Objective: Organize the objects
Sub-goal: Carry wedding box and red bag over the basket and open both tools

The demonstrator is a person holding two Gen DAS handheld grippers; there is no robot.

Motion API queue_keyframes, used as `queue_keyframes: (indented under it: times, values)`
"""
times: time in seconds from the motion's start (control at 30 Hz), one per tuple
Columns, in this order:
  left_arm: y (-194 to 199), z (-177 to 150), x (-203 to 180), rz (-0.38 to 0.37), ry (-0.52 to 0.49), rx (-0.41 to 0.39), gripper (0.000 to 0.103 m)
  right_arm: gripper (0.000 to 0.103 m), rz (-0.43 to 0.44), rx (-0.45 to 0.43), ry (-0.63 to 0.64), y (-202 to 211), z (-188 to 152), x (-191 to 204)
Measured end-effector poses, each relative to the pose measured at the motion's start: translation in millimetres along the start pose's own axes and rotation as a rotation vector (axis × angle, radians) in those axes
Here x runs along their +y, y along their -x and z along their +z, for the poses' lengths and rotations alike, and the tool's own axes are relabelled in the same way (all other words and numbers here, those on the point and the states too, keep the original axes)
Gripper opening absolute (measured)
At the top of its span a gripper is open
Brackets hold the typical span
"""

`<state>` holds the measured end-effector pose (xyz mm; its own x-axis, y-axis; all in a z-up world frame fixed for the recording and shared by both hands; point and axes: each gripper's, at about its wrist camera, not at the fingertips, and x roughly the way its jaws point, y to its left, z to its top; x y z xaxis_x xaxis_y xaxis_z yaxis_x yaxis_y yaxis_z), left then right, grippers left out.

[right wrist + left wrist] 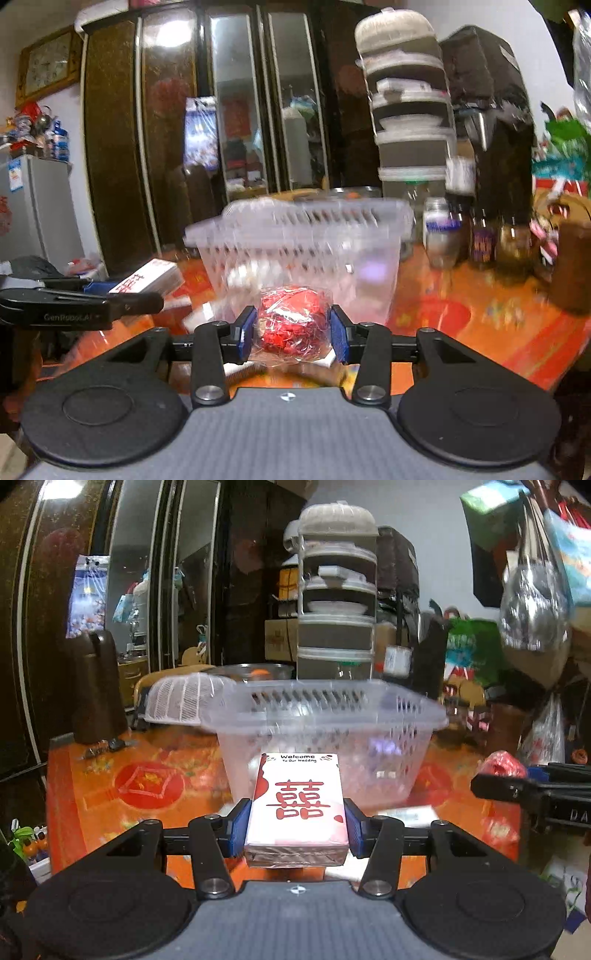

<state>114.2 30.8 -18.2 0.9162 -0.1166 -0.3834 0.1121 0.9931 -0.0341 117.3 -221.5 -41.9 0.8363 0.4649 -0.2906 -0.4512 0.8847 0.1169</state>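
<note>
My left gripper (297,821) is shut on a white wedding tissue pack (298,805) with a red double-happiness sign, held above the table in front of a clear plastic basket (325,716). My right gripper (292,332) is shut on a clear bag of red shredded filling (293,325), also just in front of the basket (299,236). The tissue pack (147,278) and left gripper show at the left of the right wrist view. The red bag (504,764) shows at the right of the left wrist view.
An orange-red patterned tablecloth (147,775) covers the table. A white mesh food cover (184,699) lies left of the basket. A tall stacked clear container (336,590) stands behind it. Jars (439,236) stand at the right. A dark cabinet (221,110) fills the back.
</note>
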Motion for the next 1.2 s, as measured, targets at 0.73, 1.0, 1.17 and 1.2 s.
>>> queue_keyframes:
  times: [0.73, 1.0, 1.17, 1.2]
  values:
    - [-119, 131, 3, -0.012, 0.055, 0.099, 0.054, 0.046, -0.123, 0.118, 0.022, -124, 122, -34]
    - [-150, 124, 3, -0.016, 0.078, 0.171, 0.054, 0.046, -0.117, 0.209, 0.014, -154, 114, -43]
    - [-169, 116, 1, 0.001, 0.072, 0.216, 0.054, 0.046, -0.121, 0.237, 0.008, -166, 109, -49]
    - [-173, 114, 1, 0.003, 0.074, 0.225, 0.054, 0.046, -0.120, 0.241, 0.007, -167, 108, -49]
